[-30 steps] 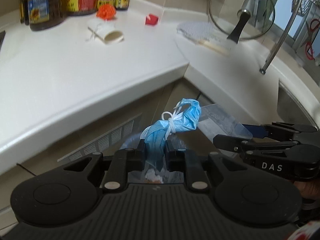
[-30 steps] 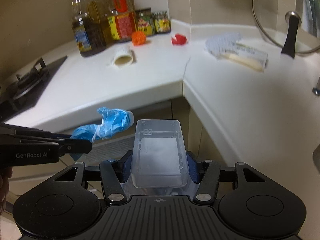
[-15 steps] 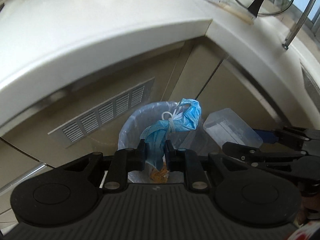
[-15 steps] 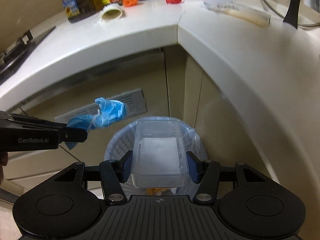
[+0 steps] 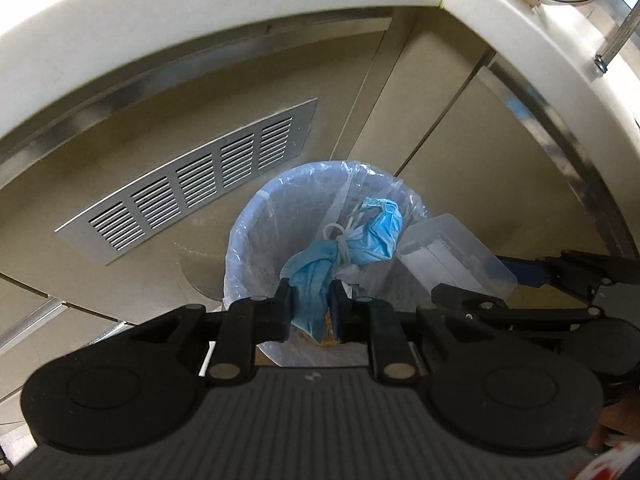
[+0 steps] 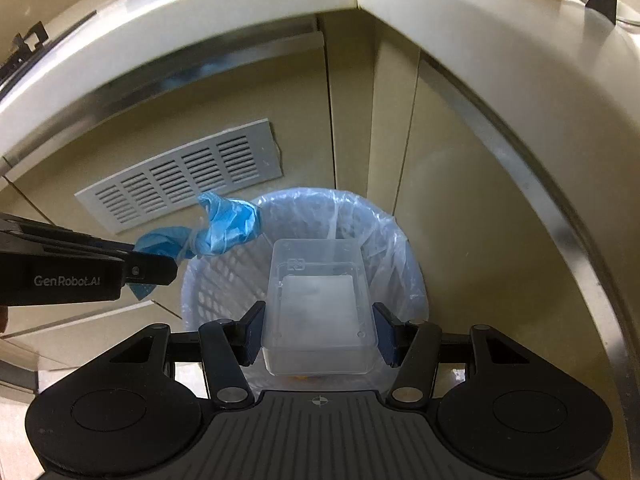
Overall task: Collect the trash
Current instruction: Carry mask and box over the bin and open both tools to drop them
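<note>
My left gripper (image 5: pixel 311 300) is shut on a crumpled blue face mask (image 5: pixel 360 236) tied with its white loops, held above the bin (image 5: pixel 256 232). It also shows in the right wrist view (image 6: pixel 224 228), at the bin's left rim. My right gripper (image 6: pixel 320 334) is shut on a clear plastic box (image 6: pixel 320 300), held over the open bin (image 6: pixel 360 220). The box also shows in the left wrist view (image 5: pixel 456 256), at the bin's right edge. The bin is a white basket lined with a clear bag, with some orange scraps at the bottom.
The bin stands on the floor in the corner under the white counter (image 6: pixel 480 32). Beige cabinet doors (image 6: pixel 460 220) and a metal vent grille (image 6: pixel 180 180) are behind it. The counter edge (image 5: pixel 200 12) overhangs above.
Both grippers have dropped from counter height down to above the bin, still holding the mask and the box. The bin is now larger and centred under them.
</note>
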The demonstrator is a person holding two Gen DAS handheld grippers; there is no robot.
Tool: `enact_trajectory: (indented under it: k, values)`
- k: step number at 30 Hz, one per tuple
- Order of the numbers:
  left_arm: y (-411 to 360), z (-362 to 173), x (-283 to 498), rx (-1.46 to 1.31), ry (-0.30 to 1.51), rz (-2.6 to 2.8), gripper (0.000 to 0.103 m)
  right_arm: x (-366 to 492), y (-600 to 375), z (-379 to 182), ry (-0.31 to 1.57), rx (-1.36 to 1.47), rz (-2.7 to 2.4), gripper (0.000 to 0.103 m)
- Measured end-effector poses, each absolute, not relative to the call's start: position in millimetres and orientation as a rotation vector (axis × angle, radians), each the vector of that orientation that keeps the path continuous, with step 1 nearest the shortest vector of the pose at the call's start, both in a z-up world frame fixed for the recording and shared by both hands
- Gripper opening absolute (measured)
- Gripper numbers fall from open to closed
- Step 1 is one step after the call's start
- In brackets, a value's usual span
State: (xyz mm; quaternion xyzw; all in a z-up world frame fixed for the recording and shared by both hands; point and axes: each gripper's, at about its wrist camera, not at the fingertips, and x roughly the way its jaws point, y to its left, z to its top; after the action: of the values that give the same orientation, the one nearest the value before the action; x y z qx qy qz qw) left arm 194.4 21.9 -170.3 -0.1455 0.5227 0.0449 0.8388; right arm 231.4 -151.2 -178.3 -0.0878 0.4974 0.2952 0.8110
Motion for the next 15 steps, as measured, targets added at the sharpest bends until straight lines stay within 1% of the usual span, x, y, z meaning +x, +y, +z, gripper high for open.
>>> enact_trajectory:
  k: [15]
  values:
    - [20, -185, 207, -0.317, 1.143, 0.103, 0.017, 241, -152, -197, 1.08, -0.202, 0.622, 0.056]
